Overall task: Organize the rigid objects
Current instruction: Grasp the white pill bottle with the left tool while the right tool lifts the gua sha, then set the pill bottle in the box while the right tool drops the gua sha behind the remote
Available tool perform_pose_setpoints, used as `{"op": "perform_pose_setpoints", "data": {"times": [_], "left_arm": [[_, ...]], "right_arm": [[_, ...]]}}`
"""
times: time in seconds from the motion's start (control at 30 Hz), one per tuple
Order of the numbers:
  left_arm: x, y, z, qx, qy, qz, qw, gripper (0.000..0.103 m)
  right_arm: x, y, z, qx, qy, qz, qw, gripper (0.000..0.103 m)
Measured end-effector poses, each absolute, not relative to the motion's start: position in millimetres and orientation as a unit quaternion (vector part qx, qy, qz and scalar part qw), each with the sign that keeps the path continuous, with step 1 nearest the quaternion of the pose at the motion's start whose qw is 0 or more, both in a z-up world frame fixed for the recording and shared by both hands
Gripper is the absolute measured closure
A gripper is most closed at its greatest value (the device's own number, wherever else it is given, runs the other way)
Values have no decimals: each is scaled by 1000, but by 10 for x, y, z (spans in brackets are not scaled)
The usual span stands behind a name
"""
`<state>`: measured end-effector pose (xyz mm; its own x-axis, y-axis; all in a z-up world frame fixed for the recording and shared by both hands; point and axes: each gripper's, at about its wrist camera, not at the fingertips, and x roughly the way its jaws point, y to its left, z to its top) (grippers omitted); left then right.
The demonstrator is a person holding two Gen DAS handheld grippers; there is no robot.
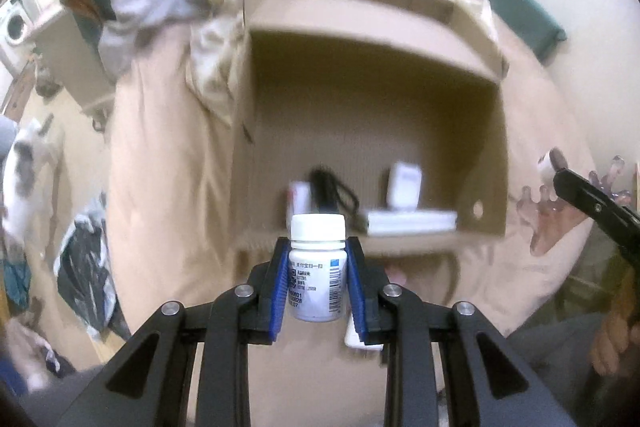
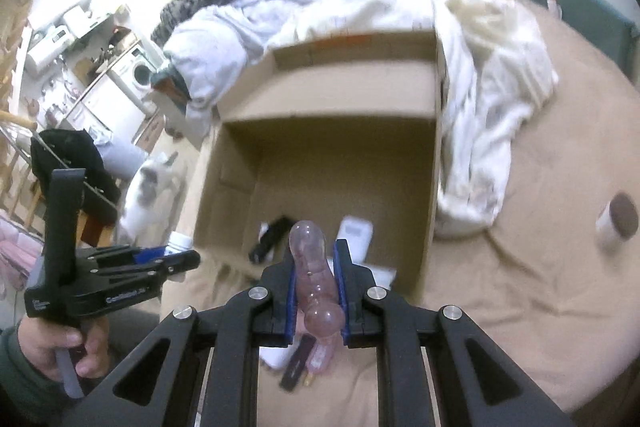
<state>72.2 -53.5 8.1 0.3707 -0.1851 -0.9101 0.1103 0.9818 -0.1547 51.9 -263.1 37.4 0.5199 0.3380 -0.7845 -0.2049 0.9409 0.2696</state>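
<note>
carrying is the step in hand, as i judge it: both grippers are loaded and held above the open brown cardboard box (image 1: pixel 486 131) that sits on the tan bedsheet (image 1: pixel 160 187). the left gripper (image 1: pixel 318 279) is clamped on a small white plastic pill bottle with a white screw cap and printed label (image 1: pixel 317 259), blue pads pressing its sides, the bottle upright just short of the box's near wall. the right gripper (image 2: pixel 316 291) is closed tight on a translucent pink knobbly plastic piece (image 2: pixel 314 267), gripped at its narrow middle.

next, each load likely needs to go forward over the near rim and down into free floor before the jaws let go.

inside the box already lie a black oblong device (image 2: pixel 272 239), a white upright packet (image 1: pixel 405 189) and a flat white box (image 1: pixel 412 221), so the near part is crowded; the far part looks bare. a crumpled white cloth (image 2: pixel 480 115) drapes beside the box's right wall. a brown-topped white jar (image 2: pixel 618 223) stands well apart on the sheet. small items lie below the right gripper (image 2: pixel 296 363), too blurred to name.
</note>
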Motion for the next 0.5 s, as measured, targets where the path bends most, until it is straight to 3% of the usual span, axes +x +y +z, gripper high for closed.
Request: {"op": "perform_pose_setpoints", "data": {"times": [0.2,0.5], "left_arm": [[1080,-542,228,-21,538,-79,839,79],[1401,-673,-238,-2,557,-72,827,79]], "right_arm": [[868,-2667,326,60,474,142,867,86],[1208,-2602,-121,64,506,132,850,86]]}}
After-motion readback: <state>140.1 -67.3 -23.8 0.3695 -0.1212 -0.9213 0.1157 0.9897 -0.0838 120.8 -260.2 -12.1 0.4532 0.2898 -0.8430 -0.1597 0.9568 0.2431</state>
